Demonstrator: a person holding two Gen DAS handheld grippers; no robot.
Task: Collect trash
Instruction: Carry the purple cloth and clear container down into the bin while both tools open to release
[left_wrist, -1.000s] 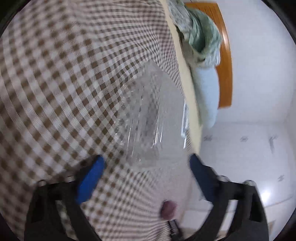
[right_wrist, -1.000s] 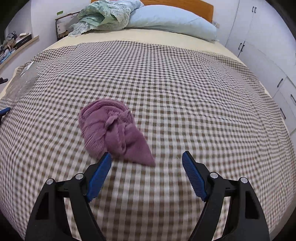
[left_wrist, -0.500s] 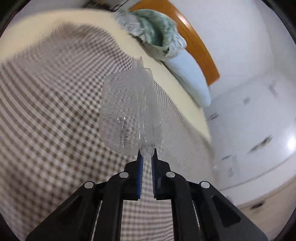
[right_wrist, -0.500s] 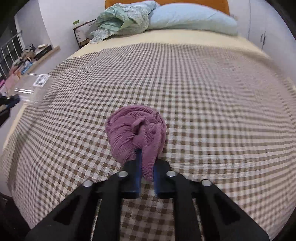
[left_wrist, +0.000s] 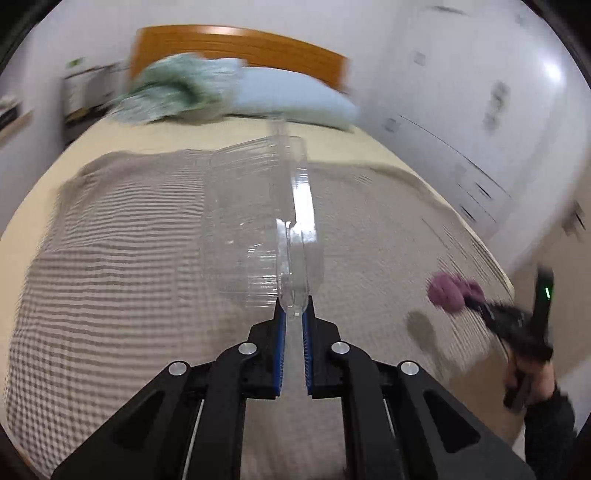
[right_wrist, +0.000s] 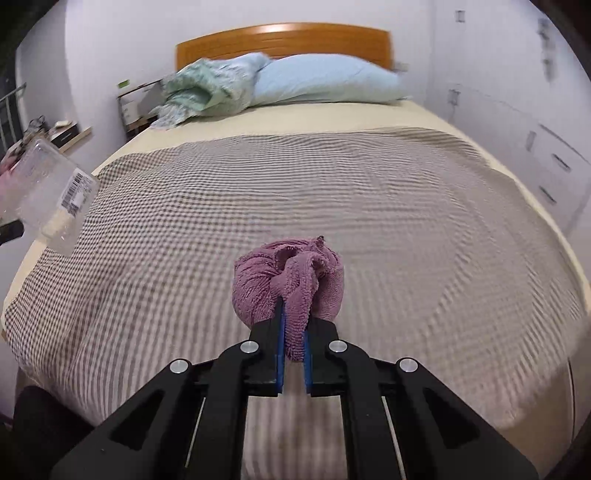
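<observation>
While both tongs hang above the bed (right_wrist: 332, 122), each is clenched on trash. Left tongs (left_wrist: 292, 317) pinch the rim of a clear plastic container (left_wrist: 258, 221), held edge-on over the checked blanket (left_wrist: 110, 258). Right tongs (right_wrist: 292, 332) grip a crumpled purple cloth (right_wrist: 288, 280) above the blanket near the bed's foot edge.

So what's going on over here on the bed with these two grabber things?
A person is clearing trash off the bed, one gripper per hand. The left gripper is shut on the edge of a clear plastic container held above the checkered blanket. The right gripper is shut on a bunched purple cloth, also off the blanket. Pillows remain at the headboard.
</observation>
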